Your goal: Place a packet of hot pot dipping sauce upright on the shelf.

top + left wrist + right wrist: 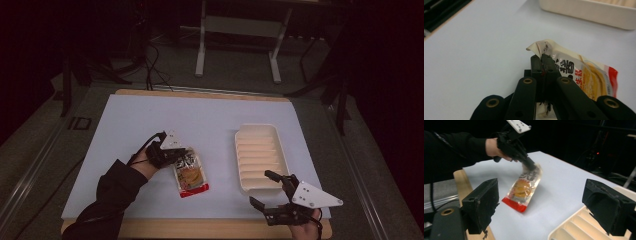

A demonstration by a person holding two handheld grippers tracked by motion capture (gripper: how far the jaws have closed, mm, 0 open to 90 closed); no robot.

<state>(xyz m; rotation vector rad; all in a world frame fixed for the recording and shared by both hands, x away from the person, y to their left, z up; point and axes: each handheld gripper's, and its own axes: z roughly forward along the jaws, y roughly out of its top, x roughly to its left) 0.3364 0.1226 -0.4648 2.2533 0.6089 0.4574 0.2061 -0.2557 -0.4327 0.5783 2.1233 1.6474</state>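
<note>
- Left gripper: seen left of centre in the high view, borne by a hand in a dark sleeve that enters from the lower left corner. Its jaws are clenched on the top edge of the snack packet; in the left gripper view the two black jaws meet at frame centre with the packet's crumpled edge pinched between them.
- Snack packet: a flat pouch with a pale top, a yellow picture, dark printed characters and a red bottom strip. In the right gripper view its gripped end is raised toward the upper centre of the frame, while the red end touches the desk at lower centre.
- Tray: a cream, ribbed, rectangular tray lying empty right of centre in the high view, near the packet but apart from it; in the left gripper view its wall crosses the upper right corner.
- Right gripper: at the lower right of the high view, just below the tray's near end. Its jaws are released, standing wide apart with nothing between them, as the right gripper view confirms.
</note>
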